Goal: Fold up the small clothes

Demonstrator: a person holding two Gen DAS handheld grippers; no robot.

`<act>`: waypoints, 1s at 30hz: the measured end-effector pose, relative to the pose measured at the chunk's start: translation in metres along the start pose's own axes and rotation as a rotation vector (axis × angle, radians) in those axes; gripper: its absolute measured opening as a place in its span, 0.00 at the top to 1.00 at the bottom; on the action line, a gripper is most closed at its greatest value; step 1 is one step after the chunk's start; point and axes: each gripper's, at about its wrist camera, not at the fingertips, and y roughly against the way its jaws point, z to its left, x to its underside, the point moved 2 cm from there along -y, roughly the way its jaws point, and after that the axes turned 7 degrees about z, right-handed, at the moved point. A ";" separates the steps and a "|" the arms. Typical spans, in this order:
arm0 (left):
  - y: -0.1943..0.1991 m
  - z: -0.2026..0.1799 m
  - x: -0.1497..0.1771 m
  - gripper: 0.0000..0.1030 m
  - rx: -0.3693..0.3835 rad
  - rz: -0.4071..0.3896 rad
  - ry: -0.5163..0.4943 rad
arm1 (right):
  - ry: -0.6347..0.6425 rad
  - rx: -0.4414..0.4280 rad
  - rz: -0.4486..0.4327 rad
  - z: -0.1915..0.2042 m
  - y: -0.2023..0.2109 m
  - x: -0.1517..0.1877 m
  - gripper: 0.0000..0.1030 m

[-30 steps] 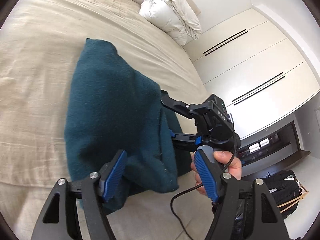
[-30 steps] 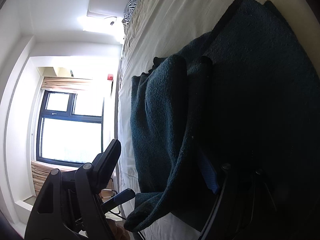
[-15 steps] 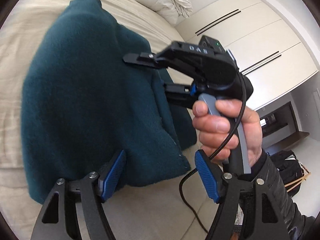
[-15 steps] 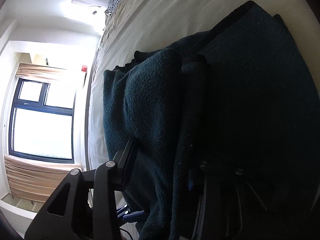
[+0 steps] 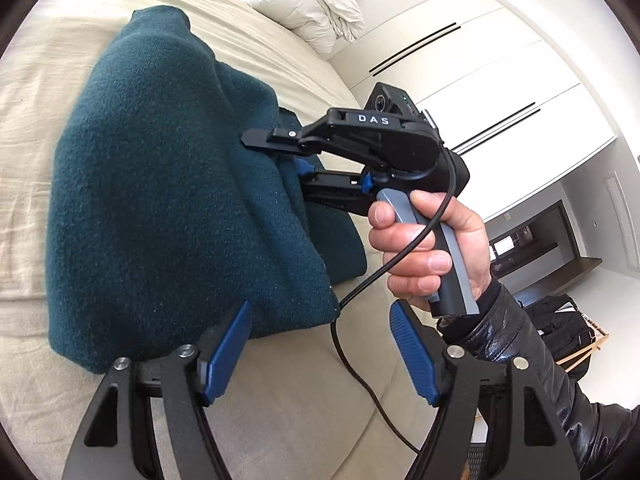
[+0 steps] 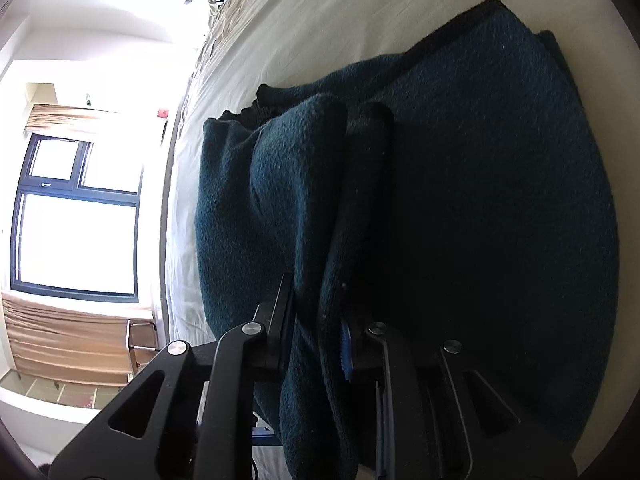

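Note:
A dark teal fleece garment (image 5: 160,184) lies partly folded on the beige bed (image 5: 48,60). My left gripper (image 5: 320,344) is open and empty just above the garment's near corner. My right gripper (image 5: 280,156) comes in from the right, held by a hand, and is shut on the garment's right edge, lifting a fold. In the right wrist view the right gripper (image 6: 316,316) pinches a thick fold of the garment (image 6: 480,200) between its fingers.
A white rolled duvet (image 5: 312,4) lies at the head of the bed. White wardrobe doors (image 5: 480,80) stand to the right. A black cable (image 5: 360,292) hangs from the right gripper over the bed. A window (image 6: 76,216) shows in the right wrist view.
My right gripper has risen and closed on the garment's edge, lifting a fold. My left gripper has moved closer to the garment and stays open.

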 end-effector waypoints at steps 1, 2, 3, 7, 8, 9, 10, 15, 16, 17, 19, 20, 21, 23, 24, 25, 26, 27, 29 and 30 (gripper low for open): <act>0.005 0.002 0.001 0.29 -0.006 -0.006 -0.005 | -0.004 -0.021 0.002 -0.001 0.001 0.005 0.80; 0.008 0.003 0.000 0.29 -0.010 -0.008 -0.004 | -0.011 -0.037 -0.001 -0.004 0.001 0.010 0.80; 0.012 0.005 0.002 0.29 -0.010 -0.012 0.000 | -0.014 -0.042 -0.002 -0.006 0.002 0.015 0.80; 0.018 0.005 -0.008 0.29 -0.019 -0.031 0.008 | -0.024 -0.046 0.014 -0.010 -0.001 0.025 0.80; 0.020 0.006 -0.009 0.29 -0.019 -0.034 0.011 | -0.031 -0.046 0.011 -0.010 -0.004 0.016 0.80; 0.020 0.002 -0.012 0.29 -0.017 -0.036 0.012 | -0.040 -0.051 0.006 -0.016 -0.003 0.014 0.80; 0.022 0.000 -0.010 0.29 -0.019 -0.040 0.012 | -0.053 -0.058 0.000 -0.018 -0.002 0.010 0.80; 0.031 0.001 -0.013 0.28 -0.031 -0.061 0.011 | -0.017 -0.015 -0.041 -0.023 0.007 -0.005 0.83; 0.034 0.001 -0.015 0.28 -0.032 -0.066 0.015 | 0.012 0.029 -0.046 -0.018 0.010 -0.006 0.86; 0.036 0.003 -0.018 0.28 -0.035 -0.072 0.021 | 0.038 0.058 -0.048 -0.014 0.014 -0.004 0.88; 0.036 0.008 -0.024 0.28 -0.041 -0.081 0.029 | 0.077 0.086 -0.061 -0.008 0.023 -0.007 0.89; 0.037 0.009 -0.025 0.28 -0.044 -0.087 0.028 | 0.086 0.096 -0.071 -0.008 0.030 -0.010 0.89; 0.038 0.008 -0.029 0.27 -0.046 -0.093 0.024 | 0.091 0.103 -0.080 -0.008 0.037 -0.013 0.89; 0.038 0.002 -0.034 0.27 -0.045 -0.100 0.006 | 0.090 0.107 -0.094 -0.016 0.056 -0.018 0.89; 0.036 -0.001 -0.036 0.27 -0.046 -0.102 -0.006 | 0.091 0.109 -0.097 -0.020 0.065 -0.020 0.89; 0.033 -0.005 -0.036 0.27 -0.047 -0.103 -0.016 | 0.092 0.109 -0.095 -0.024 0.073 -0.022 0.89; 0.031 -0.006 -0.038 0.27 -0.047 -0.101 -0.024 | 0.090 0.114 -0.091 -0.029 0.079 -0.023 0.89; 0.031 -0.008 -0.041 0.27 -0.046 -0.100 -0.029 | 0.084 0.123 -0.096 -0.035 0.086 -0.025 0.89; 0.027 -0.009 -0.045 0.27 -0.047 -0.095 -0.031 | 0.065 0.132 -0.106 -0.049 0.100 -0.028 0.89; 0.026 -0.009 -0.046 0.27 -0.047 -0.090 -0.031 | 0.053 0.129 -0.115 -0.057 0.108 -0.029 0.89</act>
